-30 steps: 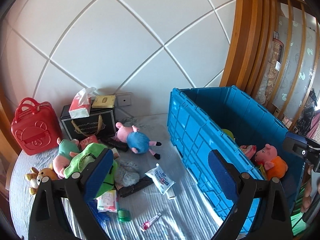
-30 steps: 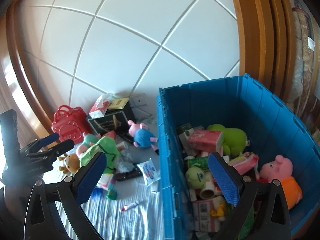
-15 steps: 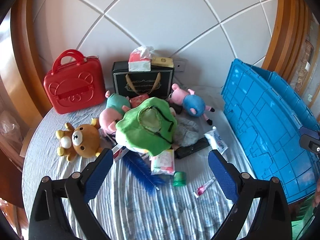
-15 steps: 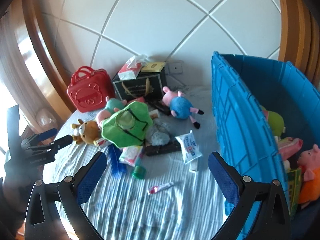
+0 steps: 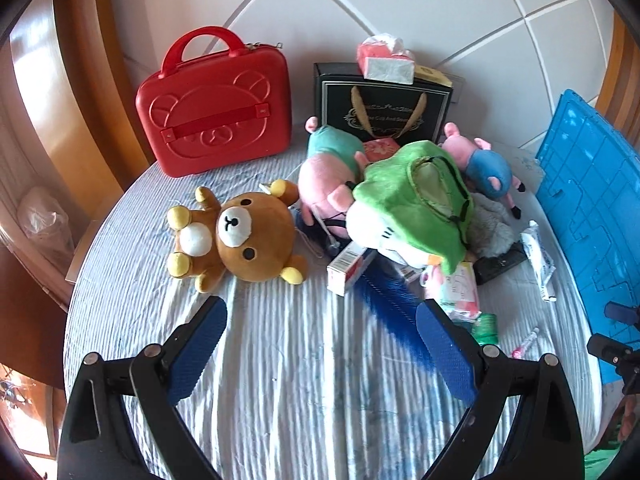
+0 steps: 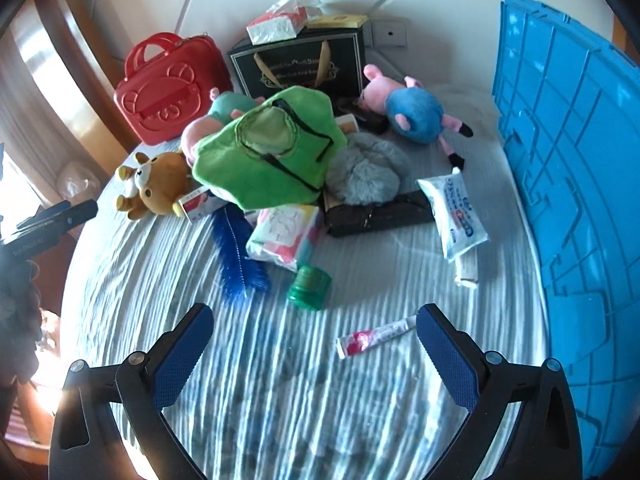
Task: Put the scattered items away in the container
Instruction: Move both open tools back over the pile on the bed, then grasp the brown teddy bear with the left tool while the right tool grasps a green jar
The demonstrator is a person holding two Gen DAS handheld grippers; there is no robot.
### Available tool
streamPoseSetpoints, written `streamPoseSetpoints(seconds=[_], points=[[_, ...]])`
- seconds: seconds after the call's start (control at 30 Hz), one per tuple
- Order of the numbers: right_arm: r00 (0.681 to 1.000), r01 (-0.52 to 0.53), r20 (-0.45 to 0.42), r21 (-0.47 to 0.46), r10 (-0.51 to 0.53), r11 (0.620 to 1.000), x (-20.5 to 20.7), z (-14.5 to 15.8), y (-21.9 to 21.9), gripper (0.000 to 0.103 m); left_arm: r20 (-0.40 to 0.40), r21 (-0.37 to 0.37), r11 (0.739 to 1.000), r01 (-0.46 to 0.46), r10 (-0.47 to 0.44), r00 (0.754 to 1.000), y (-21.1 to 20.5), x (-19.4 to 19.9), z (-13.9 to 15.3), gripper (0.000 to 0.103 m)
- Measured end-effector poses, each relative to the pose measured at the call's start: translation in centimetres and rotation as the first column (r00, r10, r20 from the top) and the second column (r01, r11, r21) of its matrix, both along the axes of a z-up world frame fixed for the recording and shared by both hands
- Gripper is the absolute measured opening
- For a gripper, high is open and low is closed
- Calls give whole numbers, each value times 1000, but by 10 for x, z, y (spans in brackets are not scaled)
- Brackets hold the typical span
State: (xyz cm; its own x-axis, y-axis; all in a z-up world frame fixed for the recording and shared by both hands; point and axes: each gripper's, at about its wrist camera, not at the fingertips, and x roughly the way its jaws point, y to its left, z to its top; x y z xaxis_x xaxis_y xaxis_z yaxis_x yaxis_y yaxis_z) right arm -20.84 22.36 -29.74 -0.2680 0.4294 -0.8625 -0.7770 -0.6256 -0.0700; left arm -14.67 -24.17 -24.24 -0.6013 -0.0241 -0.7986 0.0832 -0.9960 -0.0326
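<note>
A blue crate (image 6: 568, 168) stands at the right; its outer wall also shows in the left wrist view (image 5: 592, 208). Scattered on the striped cloth: a brown bear plush (image 5: 236, 236), a green frog-hat plush (image 6: 268, 152), a pig plush in blue (image 6: 412, 110), a blue brush (image 6: 238, 248), a green cap jar (image 6: 310, 282), a small pink tube (image 6: 376, 336), a wipes pack (image 6: 454, 208). My left gripper (image 5: 320, 344) is open and empty, low over the cloth in front of the bear. My right gripper (image 6: 316, 350) is open and empty, near the jar and tube.
A red case (image 5: 212, 108) and a black gift bag (image 5: 384, 108) with a tissue pack (image 5: 384, 60) on top stand against the white wall. A dark wallet (image 6: 376, 212), grey fluffy item (image 6: 364, 168) and tissue packet (image 6: 284, 232) lie in the pile. Wooden frame at left.
Both grippers have swung left, away from the crate, and dropped lower toward the scattered items. The crate's inside is out of view. Both stay open and empty.
</note>
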Motion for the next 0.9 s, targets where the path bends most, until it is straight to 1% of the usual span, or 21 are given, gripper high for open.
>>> streamPoseSetpoints(seconds=[0.13, 0.33, 0.47, 0.53, 0.63, 0.7, 0.73, 0.8, 0.9], points=[[999, 43, 28, -17, -43, 999, -11, -33, 11, 103, 14, -27, 999, -30, 30, 999, -34, -30, -24, 97], [993, 102, 58, -28, -100, 994, -22, -65, 25, 103, 21, -55, 997, -55, 56, 998, -72, -78, -54, 97], [989, 137, 67, -36, -135, 990, -27, -77, 30, 103, 5, -59, 997, -57, 57, 998, -95, -104, -58, 95], [987, 149, 65, -36, -147, 988, -28, -80, 32, 103, 6, -65, 997, -32, 33, 999, -108, -115, -55, 95], [985, 161, 67, -34, -158, 986, -29, -82, 34, 103, 12, -99, 995, 16, -15, 1000, -129, -128, -54, 95], [983, 170, 69, -31, -167, 985, -29, -83, 36, 103, 33, -125, 992, 23, -20, 999, -147, -134, -60, 95], [982, 175, 70, -31, -173, 984, -29, -84, 37, 103, 40, -125, 992, 19, -14, 999, -158, -136, -63, 95], [980, 187, 73, -30, -185, 982, -29, -86, 39, 103, 52, -102, 995, -9, 14, 999, -178, -140, -70, 95], [976, 203, 82, -30, -200, 979, -28, -90, 41, 103, 71, -26, 999, -46, 47, 996, -200, -145, -84, 95]])
